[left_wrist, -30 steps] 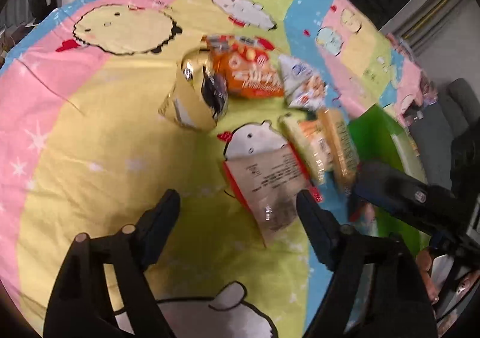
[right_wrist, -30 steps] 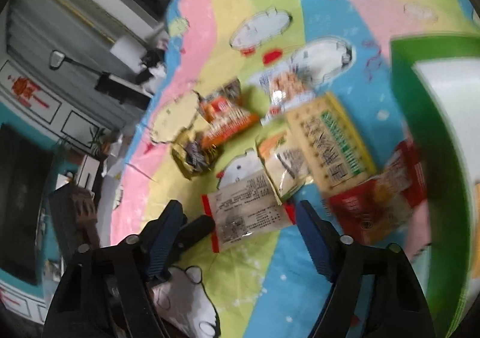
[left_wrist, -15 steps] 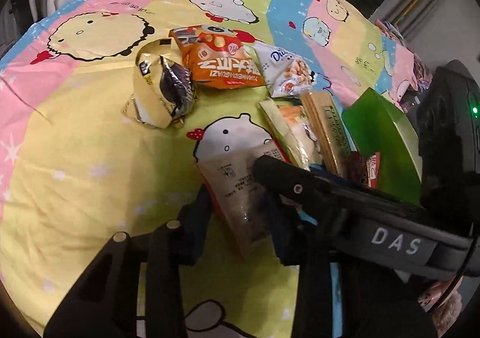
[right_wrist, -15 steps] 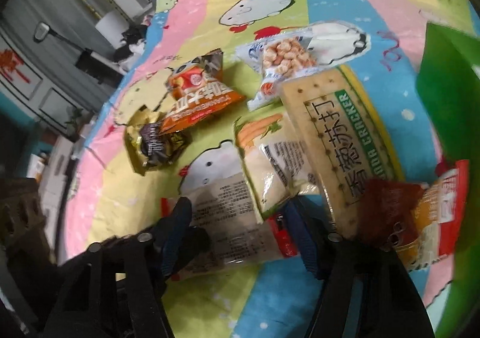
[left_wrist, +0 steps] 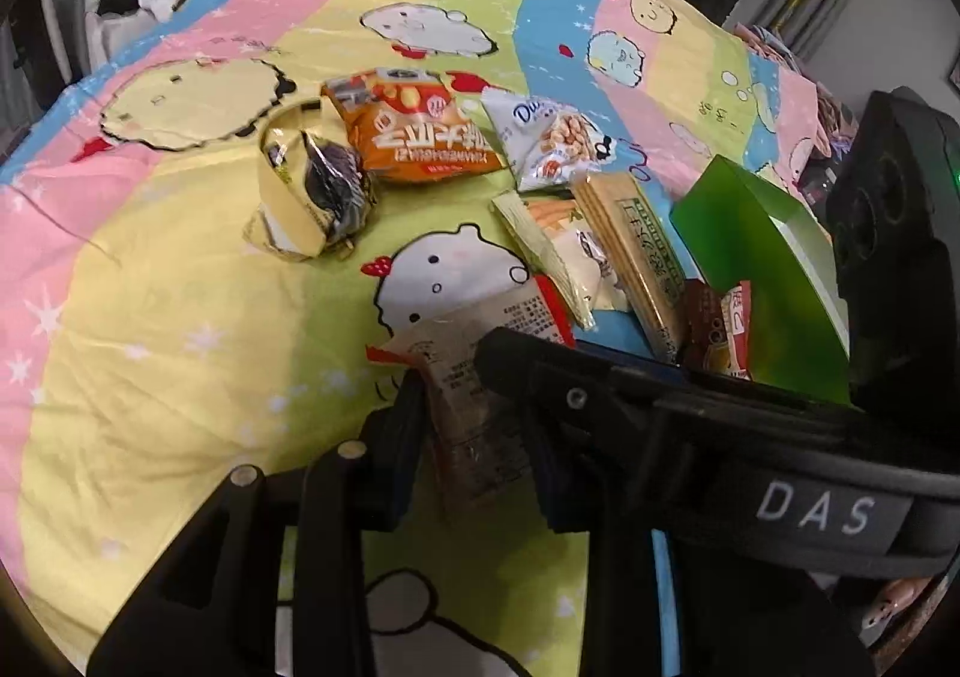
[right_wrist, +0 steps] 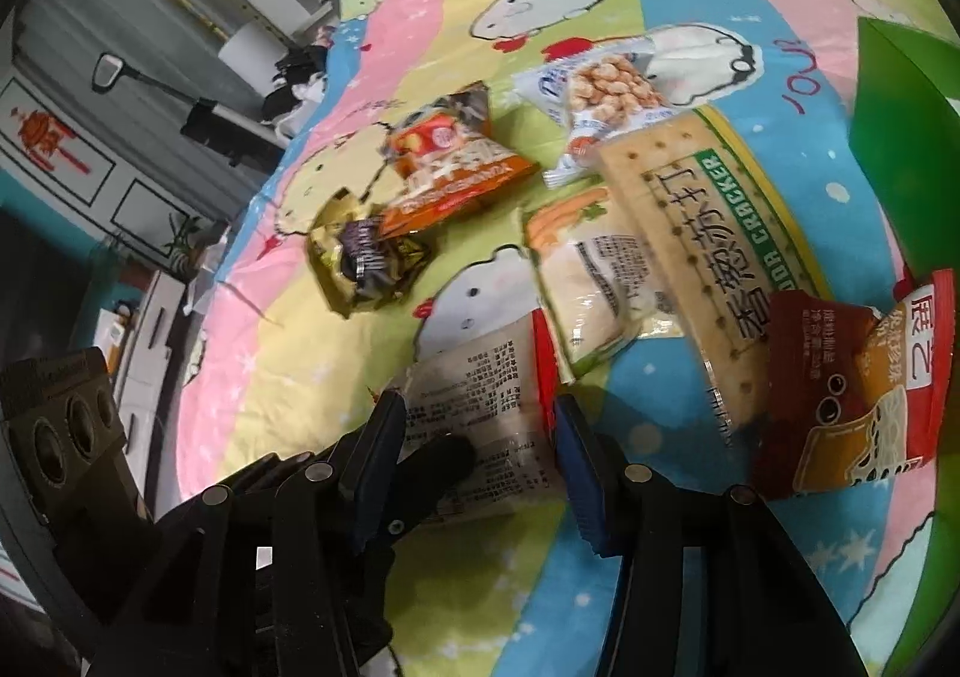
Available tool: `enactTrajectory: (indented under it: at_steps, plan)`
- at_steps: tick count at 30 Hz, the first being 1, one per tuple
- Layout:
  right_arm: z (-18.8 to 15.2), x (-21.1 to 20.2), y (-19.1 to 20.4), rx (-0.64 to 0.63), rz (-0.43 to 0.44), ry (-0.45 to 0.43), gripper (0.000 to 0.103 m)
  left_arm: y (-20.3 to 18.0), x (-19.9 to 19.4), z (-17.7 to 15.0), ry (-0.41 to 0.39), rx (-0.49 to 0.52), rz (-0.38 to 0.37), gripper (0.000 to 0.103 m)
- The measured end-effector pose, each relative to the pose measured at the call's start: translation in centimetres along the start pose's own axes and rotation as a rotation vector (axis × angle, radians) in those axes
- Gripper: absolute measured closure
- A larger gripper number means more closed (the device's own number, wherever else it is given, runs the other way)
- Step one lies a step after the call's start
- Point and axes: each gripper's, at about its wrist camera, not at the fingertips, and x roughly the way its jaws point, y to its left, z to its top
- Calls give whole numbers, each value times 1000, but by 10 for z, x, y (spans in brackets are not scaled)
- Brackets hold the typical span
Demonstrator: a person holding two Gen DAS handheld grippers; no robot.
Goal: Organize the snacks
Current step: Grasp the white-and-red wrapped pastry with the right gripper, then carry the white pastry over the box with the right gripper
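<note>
A pale snack packet with red edges [left_wrist: 474,401] [right_wrist: 480,407] lies print side up on the cartoon bedsheet [left_wrist: 180,317]. My left gripper [left_wrist: 474,437] is closing on its near end; both pads press the crumpled film. The right gripper [right_wrist: 474,437] straddles the same packet, and its jaws are closing with the packet between them, pads just at its edges. The right gripper's finger [left_wrist: 540,377] crosses in front in the left wrist view. A left fingertip [right_wrist: 444,461] rests on the packet in the right wrist view.
Beyond lie an orange bag [left_wrist: 420,137], a yellow and black bag [left_wrist: 312,191], a white puff bag [left_wrist: 552,143], a carrot packet [left_wrist: 558,251], a cracker pack [right_wrist: 708,233] and a brown and red packet [right_wrist: 840,377]. A green box [left_wrist: 762,257] stands at the right.
Both grippers have moved in onto the red-edged packet and their jaws have narrowed a lot. The right gripper has come across the left wrist view.
</note>
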Motion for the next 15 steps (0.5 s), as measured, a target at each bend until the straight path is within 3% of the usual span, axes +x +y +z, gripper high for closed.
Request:
enactTrajectory:
  at_steps: [5, 15]
  plan:
    - [-2, -15, 11, -13, -2, -43, 50, -7, -18, 1, -52, 29, -5, 73]
    - [-5, -88, 34, -73, -9, -230, 50, -53, -73, 8, -221, 136, 4, 73]
